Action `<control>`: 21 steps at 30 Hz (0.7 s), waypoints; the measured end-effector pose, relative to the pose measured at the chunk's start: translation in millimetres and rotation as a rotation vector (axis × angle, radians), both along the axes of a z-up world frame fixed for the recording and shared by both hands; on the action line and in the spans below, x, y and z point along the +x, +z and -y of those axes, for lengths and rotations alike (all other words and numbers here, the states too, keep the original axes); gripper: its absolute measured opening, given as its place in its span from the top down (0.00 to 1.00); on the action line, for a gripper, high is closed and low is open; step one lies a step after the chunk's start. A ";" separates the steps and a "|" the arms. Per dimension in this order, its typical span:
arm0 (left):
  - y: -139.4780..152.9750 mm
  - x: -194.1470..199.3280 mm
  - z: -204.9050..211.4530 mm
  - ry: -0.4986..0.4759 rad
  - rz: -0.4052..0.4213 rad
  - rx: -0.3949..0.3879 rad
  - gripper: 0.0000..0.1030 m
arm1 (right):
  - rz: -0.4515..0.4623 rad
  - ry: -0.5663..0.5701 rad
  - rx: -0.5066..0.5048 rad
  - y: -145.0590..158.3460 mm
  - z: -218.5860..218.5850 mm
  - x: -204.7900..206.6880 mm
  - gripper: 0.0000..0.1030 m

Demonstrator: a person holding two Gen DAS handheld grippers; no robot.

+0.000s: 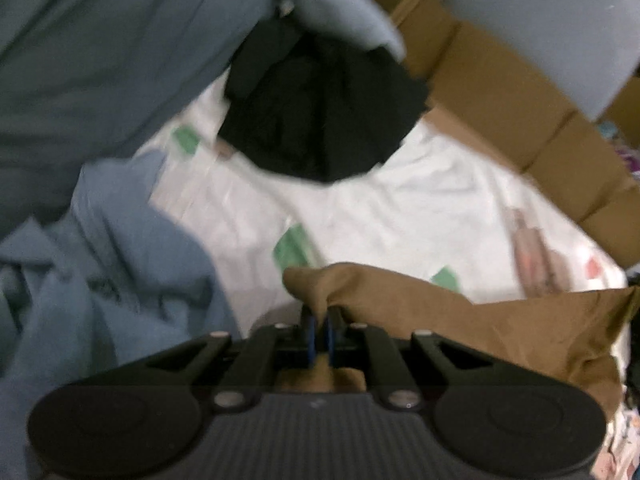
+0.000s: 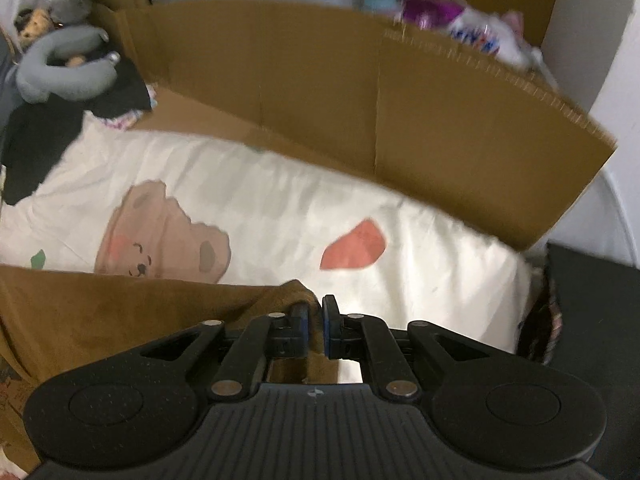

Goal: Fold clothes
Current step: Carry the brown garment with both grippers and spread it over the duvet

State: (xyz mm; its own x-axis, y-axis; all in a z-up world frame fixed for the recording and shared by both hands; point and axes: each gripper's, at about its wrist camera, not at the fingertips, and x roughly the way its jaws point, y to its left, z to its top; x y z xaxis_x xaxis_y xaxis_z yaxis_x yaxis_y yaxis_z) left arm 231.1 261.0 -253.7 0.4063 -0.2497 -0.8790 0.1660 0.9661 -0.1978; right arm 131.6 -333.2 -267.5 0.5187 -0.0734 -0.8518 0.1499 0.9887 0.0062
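Brown garment lies across near edge of bear-print bedsheet. Left gripper pinches one corner; right gripper clamps the other. Black garment at far edge, cardboard wall beyond.

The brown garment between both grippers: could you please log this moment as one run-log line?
step: fold | left gripper: shut on brown garment | right gripper: brown garment corner between jaws | surface: printed white sheet

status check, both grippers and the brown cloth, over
Left gripper pinching brown fabric garment. Right gripper on same garment, grip unclear. Blue clothing beside it.
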 end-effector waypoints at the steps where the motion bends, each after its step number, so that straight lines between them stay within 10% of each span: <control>1: -3.2 -0.1 2.3 0.008 -0.015 0.019 0.93 | -0.013 -0.007 0.003 -2.1 -2.6 2.2 0.89; 6: 10.4 -16.8 17.1 -0.018 -0.016 0.079 0.67 | -0.026 0.048 0.009 9.1 -12.0 -4.0 0.56; 21: 65.2 -53.9 146.9 -0.355 0.031 -0.121 0.61 | 0.022 -0.139 0.180 8.5 22.9 -112.1 0.56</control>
State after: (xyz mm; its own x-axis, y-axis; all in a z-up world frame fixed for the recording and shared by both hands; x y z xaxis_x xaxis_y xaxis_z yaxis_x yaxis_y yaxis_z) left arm 177.2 114.1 -188.4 0.3021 -0.4810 -0.8230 0.4937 0.8175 -0.2966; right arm 19.5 -356.1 -259.0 0.5326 0.0072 -0.8463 0.2823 0.9412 0.1857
